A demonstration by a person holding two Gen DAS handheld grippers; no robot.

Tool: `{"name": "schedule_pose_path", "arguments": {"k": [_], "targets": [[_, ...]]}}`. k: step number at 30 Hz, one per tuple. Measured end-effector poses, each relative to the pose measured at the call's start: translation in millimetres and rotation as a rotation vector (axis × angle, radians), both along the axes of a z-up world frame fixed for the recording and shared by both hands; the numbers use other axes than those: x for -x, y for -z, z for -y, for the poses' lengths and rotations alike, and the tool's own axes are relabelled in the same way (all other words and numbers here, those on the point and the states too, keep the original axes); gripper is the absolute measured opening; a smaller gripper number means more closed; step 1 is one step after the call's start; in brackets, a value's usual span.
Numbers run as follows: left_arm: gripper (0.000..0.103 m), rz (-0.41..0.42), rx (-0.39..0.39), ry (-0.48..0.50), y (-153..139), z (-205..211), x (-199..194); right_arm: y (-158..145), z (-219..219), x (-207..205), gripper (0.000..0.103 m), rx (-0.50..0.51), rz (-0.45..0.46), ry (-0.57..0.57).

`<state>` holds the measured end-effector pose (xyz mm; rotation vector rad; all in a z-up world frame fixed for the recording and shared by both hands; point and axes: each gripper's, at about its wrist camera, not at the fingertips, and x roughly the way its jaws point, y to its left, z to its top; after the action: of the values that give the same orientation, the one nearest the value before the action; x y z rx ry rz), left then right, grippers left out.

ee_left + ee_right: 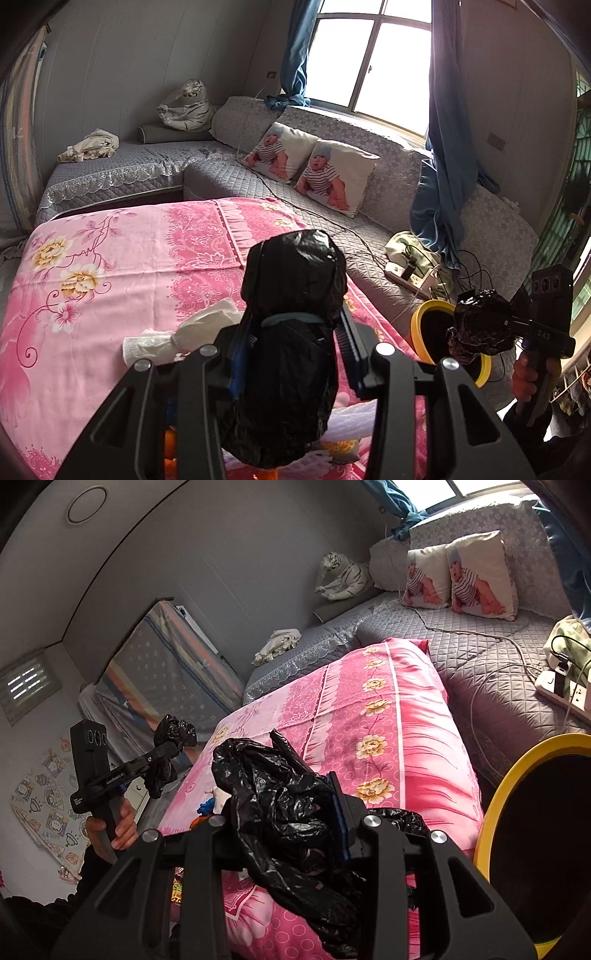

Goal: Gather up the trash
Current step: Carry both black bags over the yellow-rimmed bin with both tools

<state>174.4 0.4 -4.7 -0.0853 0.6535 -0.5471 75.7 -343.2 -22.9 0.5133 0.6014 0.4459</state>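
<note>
Bunching between the 2 grippers, the black trash bag (295,332) hangs over the pink blanket (110,258); left gripper (295,332) and right gripper (291,808) each clench 1 end, the yellow bin (428,314) nearer the right.

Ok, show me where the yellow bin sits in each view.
Left wrist: yellow bin lower right, partly behind the right gripper's black bag.
Right wrist: bin at the right edge, beside the pink blanket.
Shared landmark: baby-print pillows.
</note>
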Motion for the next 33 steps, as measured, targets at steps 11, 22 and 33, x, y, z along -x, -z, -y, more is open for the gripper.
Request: {"name": "schedule_pose_path", "arguments": {"k": [11,22,33], "targets": [[0.039,-0.024,0.015,0.239,2,116,-2,-5,91,45,0.032,-0.065,0.054,0.256],[0.039,-0.059,-0.007,0.411,21,217,-1,-7,147,78,0.033,-0.084,0.101,0.469],[0.039,-0.129,-0.002,0.505,53,297,-4,4,183,92,0.033,-0.106,0.1,0.605]]}}
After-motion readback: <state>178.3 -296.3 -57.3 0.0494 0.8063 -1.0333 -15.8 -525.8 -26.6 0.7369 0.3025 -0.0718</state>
